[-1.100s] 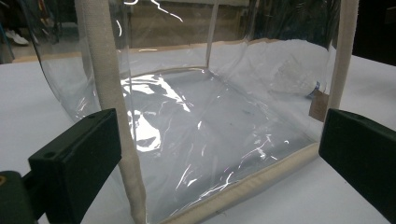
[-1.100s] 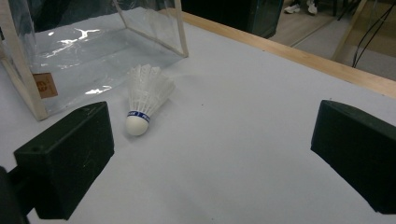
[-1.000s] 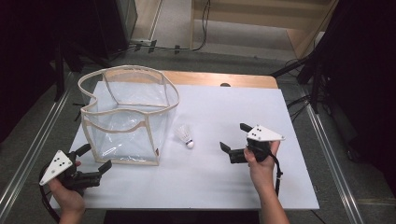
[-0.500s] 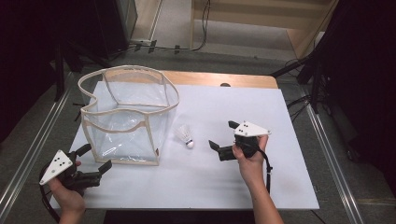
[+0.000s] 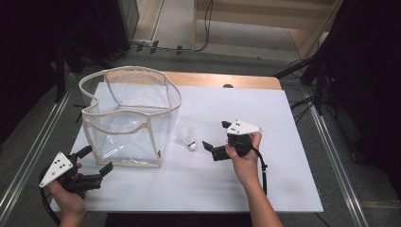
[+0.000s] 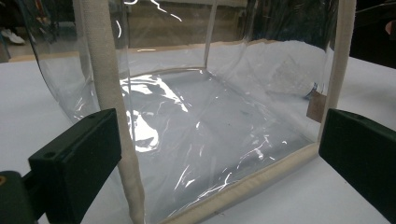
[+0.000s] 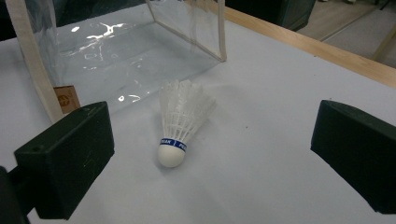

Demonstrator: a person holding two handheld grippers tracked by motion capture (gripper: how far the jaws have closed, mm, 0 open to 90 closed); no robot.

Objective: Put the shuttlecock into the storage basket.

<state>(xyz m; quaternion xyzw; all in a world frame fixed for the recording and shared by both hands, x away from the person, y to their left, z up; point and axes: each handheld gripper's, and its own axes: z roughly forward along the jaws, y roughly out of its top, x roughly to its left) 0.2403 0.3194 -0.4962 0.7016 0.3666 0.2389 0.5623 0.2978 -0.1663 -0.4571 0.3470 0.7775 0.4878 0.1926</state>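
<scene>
While both grippers sit low at the near side, the scene reads so:

Table (image 5: pixel 283 189): white top with a wooden strip along the far edge; bare surface lies right of and near to the right gripper, out to the table's edges.
Bag (image 5: pixel 130 118): clear, cream-trimmed, open-topped, standing upright on the left half of the table.
Shuttlecock (image 5: pixel 188 138): lying on the table just right of the bag, apart from it, between the bag and the right gripper.
Shuttlecock look: white feathers, a blue band with lettering too small to read, a round white cork tip pointing toward the right gripper.
Right gripper (image 5: pixel 215 138): jaws wide, holding nothing, facing the shuttlecock from close by, not touching it.
Left gripper (image 5: pixel 97 161): jaws wide, empty, by the table's near-left corner, facing the bag's near wall.
</scene>
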